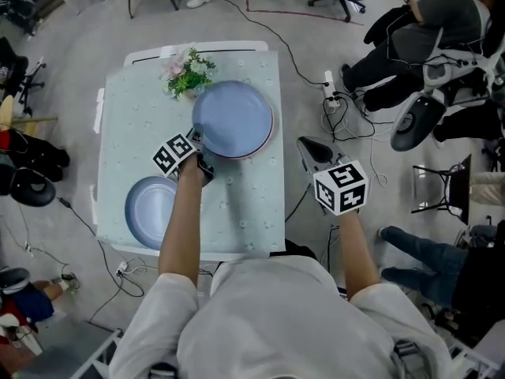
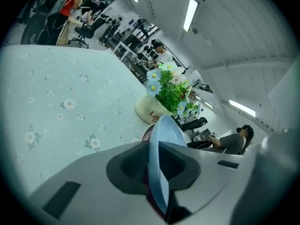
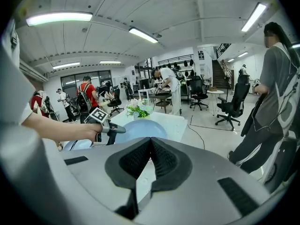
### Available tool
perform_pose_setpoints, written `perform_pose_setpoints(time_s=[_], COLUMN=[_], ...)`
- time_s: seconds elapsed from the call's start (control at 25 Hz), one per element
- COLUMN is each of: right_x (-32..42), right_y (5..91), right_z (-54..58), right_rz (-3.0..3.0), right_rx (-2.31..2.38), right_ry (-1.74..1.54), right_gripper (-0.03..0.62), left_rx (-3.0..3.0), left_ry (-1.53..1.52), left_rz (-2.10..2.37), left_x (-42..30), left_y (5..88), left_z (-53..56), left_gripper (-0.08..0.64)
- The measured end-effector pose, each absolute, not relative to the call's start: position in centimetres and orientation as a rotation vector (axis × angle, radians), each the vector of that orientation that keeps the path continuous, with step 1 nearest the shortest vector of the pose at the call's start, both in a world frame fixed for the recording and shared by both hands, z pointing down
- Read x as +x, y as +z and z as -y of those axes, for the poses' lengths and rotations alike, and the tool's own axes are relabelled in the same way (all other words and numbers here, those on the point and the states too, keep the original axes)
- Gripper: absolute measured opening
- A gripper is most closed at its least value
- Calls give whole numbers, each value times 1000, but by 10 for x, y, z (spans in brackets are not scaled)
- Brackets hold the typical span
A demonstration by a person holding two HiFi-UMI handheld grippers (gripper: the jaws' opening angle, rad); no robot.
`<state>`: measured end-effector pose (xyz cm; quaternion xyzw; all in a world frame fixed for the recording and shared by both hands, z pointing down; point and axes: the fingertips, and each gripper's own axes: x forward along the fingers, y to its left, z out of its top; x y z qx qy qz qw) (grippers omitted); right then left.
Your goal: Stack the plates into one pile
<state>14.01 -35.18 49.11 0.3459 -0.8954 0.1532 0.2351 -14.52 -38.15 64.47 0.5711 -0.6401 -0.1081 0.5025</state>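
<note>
A large blue plate (image 1: 233,118) lies on a pink plate (image 1: 274,129), whose rim shows at its right edge, on the far half of the table (image 1: 252,204). My left gripper (image 1: 197,147) is at this plate's near-left rim. In the left gripper view the blue plate's rim (image 2: 164,130) stands between the jaws with slim gaps, and the pink plate (image 2: 147,133) shows beneath. A second blue plate (image 1: 150,210) rests at the front left, partly under my left arm. My right gripper (image 1: 316,152) hangs shut and empty over the floor, right of the table.
A flower pot (image 1: 188,73) stands just behind the stacked plates, close to the blue rim. Cables and a power strip (image 1: 329,85) lie on the floor at the right. Seated people and office chairs (image 1: 426,117) are further right.
</note>
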Motion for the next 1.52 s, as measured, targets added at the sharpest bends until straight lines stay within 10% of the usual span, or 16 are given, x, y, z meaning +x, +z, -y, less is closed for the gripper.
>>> perform_pose_setpoints(time_s=[0.64, 1.52], right_x=[115, -66], right_y=[477, 450], right_z=[332, 195], right_rz=[2476, 2596], right_rx=[963, 704], right_ry=[407, 212], right_gripper=[14, 14], left_rx=[1540, 2009], left_ry=[3, 389], left_rz=[1637, 1744], left_x=[-160, -288], left_y=[618, 530], left_z=[361, 131], left_gripper=[207, 18])
